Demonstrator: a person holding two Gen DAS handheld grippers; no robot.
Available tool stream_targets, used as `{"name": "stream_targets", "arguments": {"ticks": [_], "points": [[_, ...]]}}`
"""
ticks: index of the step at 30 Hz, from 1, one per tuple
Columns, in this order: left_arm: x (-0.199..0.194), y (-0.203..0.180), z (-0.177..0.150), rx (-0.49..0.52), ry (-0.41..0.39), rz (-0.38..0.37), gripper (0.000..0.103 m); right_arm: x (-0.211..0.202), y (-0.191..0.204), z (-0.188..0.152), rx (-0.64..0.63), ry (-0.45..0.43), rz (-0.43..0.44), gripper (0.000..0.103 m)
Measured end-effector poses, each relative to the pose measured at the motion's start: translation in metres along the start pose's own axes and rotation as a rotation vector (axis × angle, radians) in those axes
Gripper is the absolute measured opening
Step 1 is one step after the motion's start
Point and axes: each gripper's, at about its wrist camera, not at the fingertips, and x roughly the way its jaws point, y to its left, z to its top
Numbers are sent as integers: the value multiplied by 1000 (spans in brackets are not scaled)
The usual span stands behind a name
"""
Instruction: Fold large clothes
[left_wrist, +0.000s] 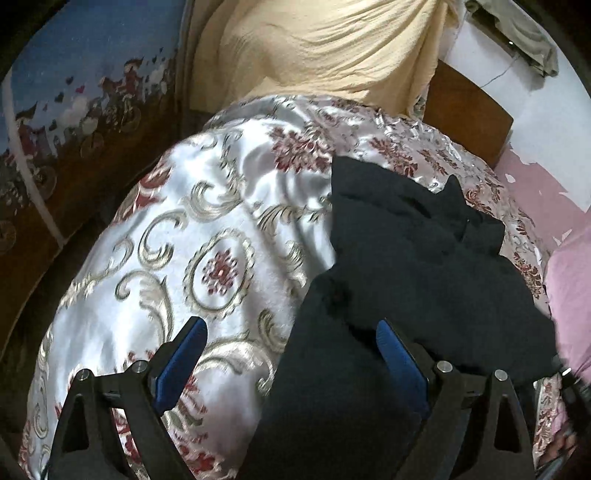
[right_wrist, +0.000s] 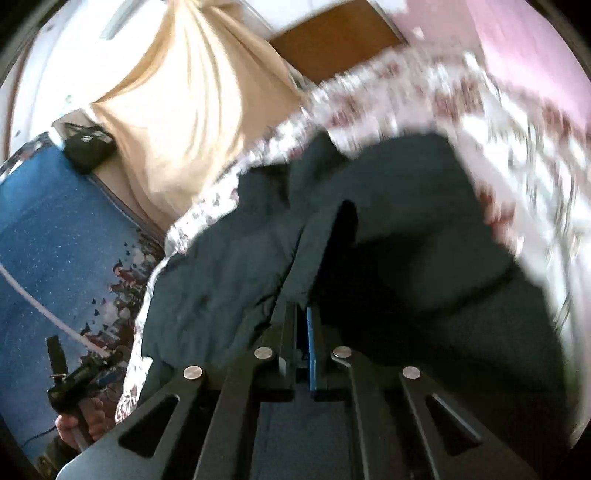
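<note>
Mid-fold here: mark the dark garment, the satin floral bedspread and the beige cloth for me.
dark garment (left_wrist: 424, 258): left wrist view, middle of the crumpled bulk.
satin floral bedspread (left_wrist: 221, 273): left wrist view, red flower medallion on its flat top.
beige cloth (left_wrist: 314, 48): left wrist view, wrinkled middle, behind the bedspread.

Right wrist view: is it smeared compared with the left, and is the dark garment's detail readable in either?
Right wrist view: the satin bedspread is streaked with motion blur, while the right hand-held gripper stays sharp, shut on the dark garment. Left wrist view: mostly crisp, with glare on the bedspread's sheen, and the garment is almost featureless black between the open left hand-held gripper fingers.
</note>
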Motion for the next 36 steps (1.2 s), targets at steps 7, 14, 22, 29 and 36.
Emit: {"name": "stream_targets", "arguments": {"ticks": [7, 14, 22, 29, 36], "points": [[23, -33, 21, 55, -52, 73, 93, -16, -8, 63, -93, -125, -201, 4], [66, -81, 44, 155, -59, 95, 93, 26, -27, 52, -281, 3, -446, 17], [114, -125, 32, 281, -30, 160, 96, 59, 16, 64, -434, 28, -354, 61], [134, -112, 27, 215, -19, 87, 103, 106, -9, 50, -414, 136, -336, 61], [126, -78, 26, 37, 58, -36, 103, 102, -13, 35, -407, 84, -317, 70]]}}
